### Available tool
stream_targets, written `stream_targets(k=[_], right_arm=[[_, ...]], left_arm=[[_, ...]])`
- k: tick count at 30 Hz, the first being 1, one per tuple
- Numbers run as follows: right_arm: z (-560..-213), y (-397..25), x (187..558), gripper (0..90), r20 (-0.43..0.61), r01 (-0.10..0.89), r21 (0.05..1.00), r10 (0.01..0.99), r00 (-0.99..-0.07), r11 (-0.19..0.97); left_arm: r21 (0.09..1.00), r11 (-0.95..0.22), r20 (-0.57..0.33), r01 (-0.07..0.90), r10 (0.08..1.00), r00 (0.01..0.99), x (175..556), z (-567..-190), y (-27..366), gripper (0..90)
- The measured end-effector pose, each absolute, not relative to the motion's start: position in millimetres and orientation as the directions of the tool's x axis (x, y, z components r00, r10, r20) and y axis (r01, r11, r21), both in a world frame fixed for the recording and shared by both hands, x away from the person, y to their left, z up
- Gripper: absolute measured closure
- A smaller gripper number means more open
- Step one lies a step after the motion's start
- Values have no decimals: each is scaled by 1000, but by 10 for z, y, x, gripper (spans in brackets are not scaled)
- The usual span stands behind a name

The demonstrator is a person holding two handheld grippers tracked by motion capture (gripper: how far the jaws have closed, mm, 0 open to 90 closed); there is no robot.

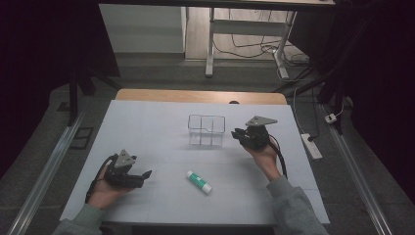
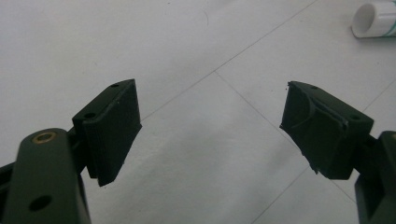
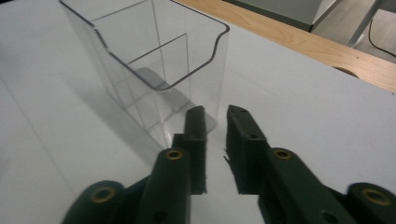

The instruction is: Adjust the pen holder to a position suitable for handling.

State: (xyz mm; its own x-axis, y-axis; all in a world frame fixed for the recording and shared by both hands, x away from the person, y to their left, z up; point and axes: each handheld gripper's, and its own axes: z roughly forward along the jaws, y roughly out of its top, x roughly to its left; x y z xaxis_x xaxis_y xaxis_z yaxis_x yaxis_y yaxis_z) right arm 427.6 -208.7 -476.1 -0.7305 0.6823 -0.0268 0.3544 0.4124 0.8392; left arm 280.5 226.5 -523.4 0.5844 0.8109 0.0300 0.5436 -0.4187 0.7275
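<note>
On the white table (image 1: 161, 122), the left gripper (image 1: 145, 174) rests with jaws spread wide — nothing between them. The glue stick (image 1: 199, 181) lies just right of it. Beyond, the clear organiser (image 1: 206, 130) stands upright — the right gripper (image 1: 236, 132) just beside it, jaws narrowed to a slit, empty.

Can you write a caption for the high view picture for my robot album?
Two hand-held grippers, left and right, hover over a white table with a glue stick and clear box.
</note>
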Motion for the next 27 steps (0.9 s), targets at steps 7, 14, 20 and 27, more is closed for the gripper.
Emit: stream_targets(k=[7, 14, 20, 27], right_arm=[[-4736, -2216, 4100, 538, -17, 356, 849, 693, -720, 391], [-4717, -2285, 3850, 427, -24, 339, 848, 670, -742, 406], [-4692, -2331, 3580, 379, -40, 305, 856, 642, -766, 418], [-4711, -2337, 3415, 374, -29, 297, 855, 612, -790, 425]], left_arm=[[732, -417, 30, 539, 810, 586, 2796, -5229, 2264, 196], [737, -416, 32, 532, 808, 588, 2783, -5220, 2260, 196], [739, -417, 33, 530, 808, 589, 2776, -5218, 2258, 196], [737, -420, 35, 530, 806, 591, 2773, -5219, 2254, 195]])
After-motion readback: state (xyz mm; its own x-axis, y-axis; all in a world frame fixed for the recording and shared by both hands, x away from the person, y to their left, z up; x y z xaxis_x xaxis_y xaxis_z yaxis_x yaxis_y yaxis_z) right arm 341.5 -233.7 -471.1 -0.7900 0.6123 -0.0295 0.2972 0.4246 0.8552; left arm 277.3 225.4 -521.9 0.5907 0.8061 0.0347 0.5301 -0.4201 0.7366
